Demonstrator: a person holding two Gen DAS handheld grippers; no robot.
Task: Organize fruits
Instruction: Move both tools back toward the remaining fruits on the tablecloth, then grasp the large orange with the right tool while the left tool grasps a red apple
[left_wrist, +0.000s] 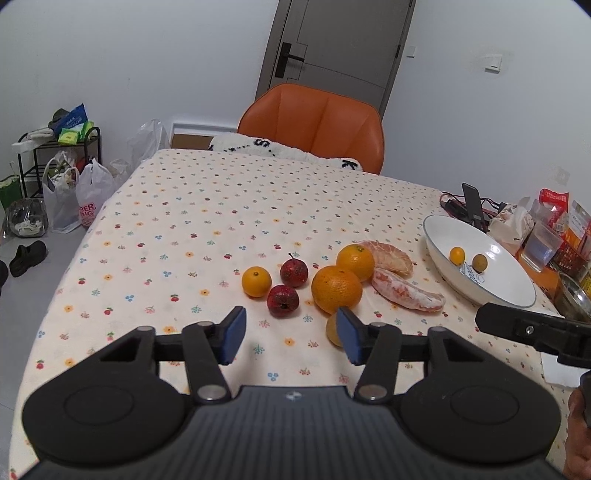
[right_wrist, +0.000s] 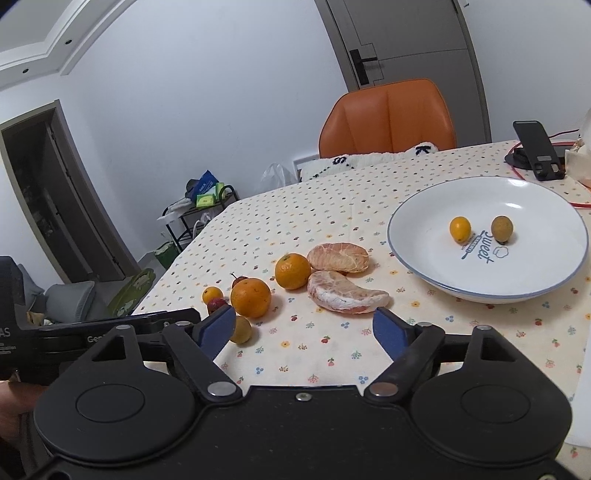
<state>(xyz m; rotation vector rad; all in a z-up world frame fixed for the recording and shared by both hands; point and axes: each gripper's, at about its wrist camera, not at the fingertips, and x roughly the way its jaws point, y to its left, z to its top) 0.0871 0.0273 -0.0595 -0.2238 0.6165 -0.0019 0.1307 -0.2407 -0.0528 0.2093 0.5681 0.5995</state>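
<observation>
Loose fruit lies on the flowered tablecloth: a large orange (left_wrist: 336, 289), a second orange (left_wrist: 355, 261), a small orange (left_wrist: 256, 281), two dark red fruits (left_wrist: 293, 272) (left_wrist: 282, 301), two peeled pomelo pieces (left_wrist: 406, 290) (left_wrist: 391, 255) and a small yellow-brown fruit (left_wrist: 333, 329). The white plate (right_wrist: 417, 236) holds a kumquat (right_wrist: 460, 229) and a brownish round fruit (right_wrist: 501, 228). My left gripper (left_wrist: 290, 336) hovers open just short of the fruit, its right finger partly covering the yellow-brown fruit. My right gripper (right_wrist: 304, 330) is open and empty, in front of the nearer pomelo piece (right_wrist: 345, 291).
An orange chair (left_wrist: 314, 122) stands at the table's far side with a fluffy white cushion (left_wrist: 280, 149). A phone on a stand (right_wrist: 537, 149), cables, snack packets (left_wrist: 554, 210) and a metal bowl (left_wrist: 576, 301) crowd the right edge. Bags and a rack (left_wrist: 59, 173) sit on the floor at left.
</observation>
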